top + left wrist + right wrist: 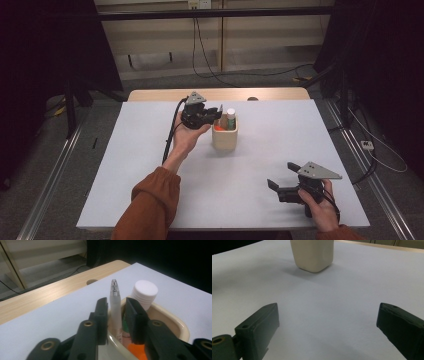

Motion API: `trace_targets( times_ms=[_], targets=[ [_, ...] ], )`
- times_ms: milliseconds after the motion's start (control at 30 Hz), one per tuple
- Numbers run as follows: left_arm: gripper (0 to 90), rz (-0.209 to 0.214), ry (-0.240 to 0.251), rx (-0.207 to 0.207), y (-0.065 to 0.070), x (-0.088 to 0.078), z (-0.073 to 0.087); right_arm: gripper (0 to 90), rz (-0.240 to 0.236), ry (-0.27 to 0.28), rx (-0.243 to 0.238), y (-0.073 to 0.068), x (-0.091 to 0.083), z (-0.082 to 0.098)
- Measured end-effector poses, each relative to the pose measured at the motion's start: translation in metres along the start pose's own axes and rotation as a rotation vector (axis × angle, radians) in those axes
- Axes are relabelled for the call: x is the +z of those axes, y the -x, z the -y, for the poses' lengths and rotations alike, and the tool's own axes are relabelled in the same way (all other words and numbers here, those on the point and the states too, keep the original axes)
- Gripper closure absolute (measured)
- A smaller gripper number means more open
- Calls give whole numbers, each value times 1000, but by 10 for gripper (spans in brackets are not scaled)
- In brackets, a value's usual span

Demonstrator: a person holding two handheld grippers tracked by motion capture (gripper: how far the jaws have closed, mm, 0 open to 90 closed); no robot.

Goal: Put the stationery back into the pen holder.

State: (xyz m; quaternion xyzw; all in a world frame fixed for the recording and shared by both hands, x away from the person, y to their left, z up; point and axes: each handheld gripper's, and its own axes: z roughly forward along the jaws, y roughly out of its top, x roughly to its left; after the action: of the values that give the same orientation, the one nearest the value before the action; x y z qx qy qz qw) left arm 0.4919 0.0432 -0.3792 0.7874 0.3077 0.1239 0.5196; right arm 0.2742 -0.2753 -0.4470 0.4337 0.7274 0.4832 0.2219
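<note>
Pen stands between the left gripper's spread jaws, upright in a cream holder on the white table.

Frosted and slim with a clear tip, the single pen rises in the gap between the two matte black jaws, and no pad visibly presses on it; whether it touches the left-hand jaw cannot be told. Just to the right of those jaws stands one bottle with a ribbed white cap, and something orange lies low in the holder beneath them. Smooth and round-cornered, the one holder sits well ahead of the right gripper, whose jaws stand wide apart and empty above bare tabletop. Smooth white surface lies open all around that gripper, with the table's near edge close behind it.
</note>
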Motion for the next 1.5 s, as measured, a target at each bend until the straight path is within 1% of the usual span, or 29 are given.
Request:
trace_targets(
  times_ms=[33,100,133,167,200,300,333,367,400,467,500,533,567,600,667,733,800,833,867,900,967,1067,1133,1200,1300,1500],
  targets=[
    [639,-3,-6,4,0,-1,0,43,0,-1,-3,0,0,0],
    [616,0,-10,3,1,-1,0,43,-1,-1,-5,0,0,0],
    [589,0,-17,0,2,-2,-1,43,0,1,-3,0,0,0],
    [577,10,-13,-10,2,-3,0,43,0,2,-2,0,0,0],
    [556,10,-7,-17,2,-4,-1,43,0,0,-5,0,-1,0],
    [401,-2,-17,-16,3,-8,-3,43,0,0,-4,0,0,0],
    [344,1,-15,-24,3,-9,-3,43,2,1,-1,0,0,0],
    [308,10,-22,-26,2,-10,-3,43,2,1,-1,0,0,0],
    [286,9,-31,-27,3,-12,-3,42,1,1,-1,0,0,0],
    [215,-10,-44,-17,4,-14,-3,42,3,-3,-5,0,0,0],
    [185,-5,-46,-22,4,-14,-2,42,3,-3,-4,0,0,0],
    [172,3,-46,-22,4,-15,-2,42,1,-3,-6,0,0,0],
    [164,1,-48,-20,4,-15,-2,42,2,-4,-6,0,0,0],
    [147,-10,-53,-16,5,-15,-2,42,2,-3,-6,0,0,0],
    [104,-16,-53,-11,5,-15,-3,42,3,-2,-6,0,0,0],
    [92,-20,-58,-2,6,-16,-3,42,4,-3,-5,0,0,0],
    [79,-23,-63,-2,8,-18,-4,42,4,-2,-6,0,0,0],
    [72,-14,-73,3,8,-19,-4,42,3,-1,-5,0,0,0],
    [70,4,-76,-9,9,-20,-4,42,3,-2,-4,0,0,0],
    [70,14,-83,-11,9,-22,-5,42,3,-3,-4,0,0,0],
    [60,19,-77,10,11,-26,-6,42,3,-5,-6,0,0,0],
    [57,30,-69,12,12,-31,-7,42,3,-5,-5,0,0,0],
    [57,30,-65,16,13,-35,-6,42,4,-5,-6,0,0,0],
    [57,20,-64,18,13,-39,-6,42,4,-5,-7,0,0,0],
    [60,31,-77,26,13,-44,-3,42,4,-6,-4,-1,1,0],
    [62,17,-60,25,13,-53,3,42,4,-7,-5,-1,1,0]
  ],
)
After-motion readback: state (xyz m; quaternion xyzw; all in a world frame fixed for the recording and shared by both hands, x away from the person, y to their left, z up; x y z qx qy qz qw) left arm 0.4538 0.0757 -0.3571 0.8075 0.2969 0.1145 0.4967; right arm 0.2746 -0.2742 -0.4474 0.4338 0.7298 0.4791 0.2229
